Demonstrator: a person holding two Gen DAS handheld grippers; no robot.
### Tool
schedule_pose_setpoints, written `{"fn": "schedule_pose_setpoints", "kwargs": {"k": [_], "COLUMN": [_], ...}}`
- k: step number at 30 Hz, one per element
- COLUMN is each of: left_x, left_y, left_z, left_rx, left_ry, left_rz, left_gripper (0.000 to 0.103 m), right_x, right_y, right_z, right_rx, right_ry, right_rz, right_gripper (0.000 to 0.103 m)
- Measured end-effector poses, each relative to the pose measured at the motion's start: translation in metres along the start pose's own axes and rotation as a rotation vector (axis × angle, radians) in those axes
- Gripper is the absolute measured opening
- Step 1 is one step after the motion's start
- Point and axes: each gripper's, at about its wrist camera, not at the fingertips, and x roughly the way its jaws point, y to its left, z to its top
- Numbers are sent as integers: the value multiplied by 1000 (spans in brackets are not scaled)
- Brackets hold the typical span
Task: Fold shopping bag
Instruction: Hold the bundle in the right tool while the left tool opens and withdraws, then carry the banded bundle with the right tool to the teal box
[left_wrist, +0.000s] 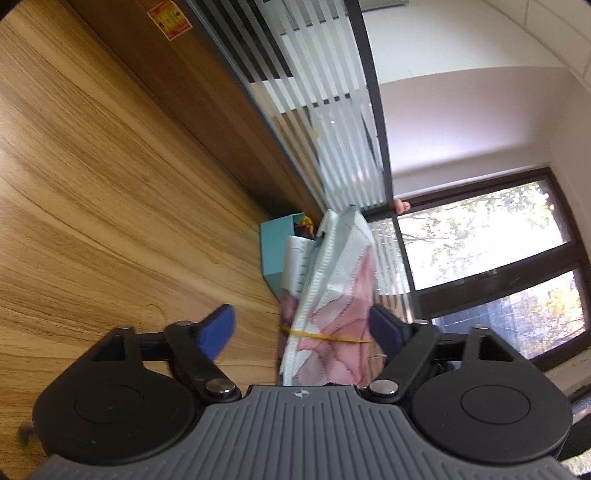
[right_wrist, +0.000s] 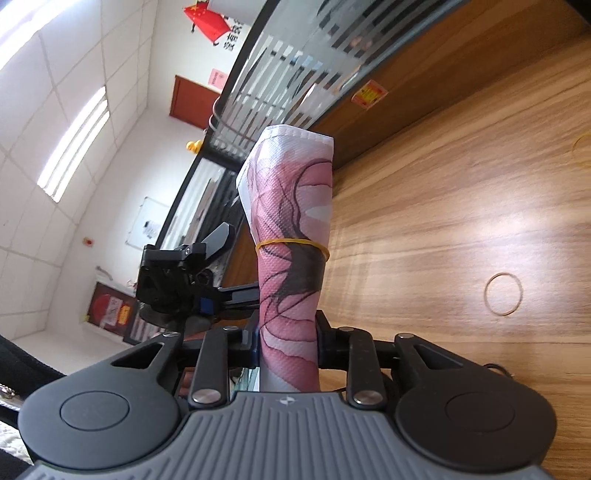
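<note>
1 teal box (left_wrist: 271, 245) holds colourful items, unidentifiable.

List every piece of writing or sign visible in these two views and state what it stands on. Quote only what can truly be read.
None can be quoted.
Orange-red sticker on the wooden panel: blurred.
Dark characters on the wall beside the red flag: illegible.
Pink notice near the door: too small.
</note>
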Motion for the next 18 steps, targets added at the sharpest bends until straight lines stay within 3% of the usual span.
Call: {"fn": "schedule_pose_setpoints", "kwargs": {"k": [7, 12, 18], "left_x": [1, 7, 28], "left_y": [-19, -39, -63], "left_z": [4, 6, -4], "left_rx": [75, 182, 401], "left_ry": [-7, -7, 49], "left_rz": [59, 158, 417], "left_gripper": [102, 103, 103], "right_x": [-20, -35, -43], "right_y": [11, 19, 25], "right_z": [-5, -6, -8], "right_rx": [-13, -30, -59], "right_ry": [-116, -190, -209], "right_rz": [-128, -290, -522], "right_gripper": [27, 27, 28]}}
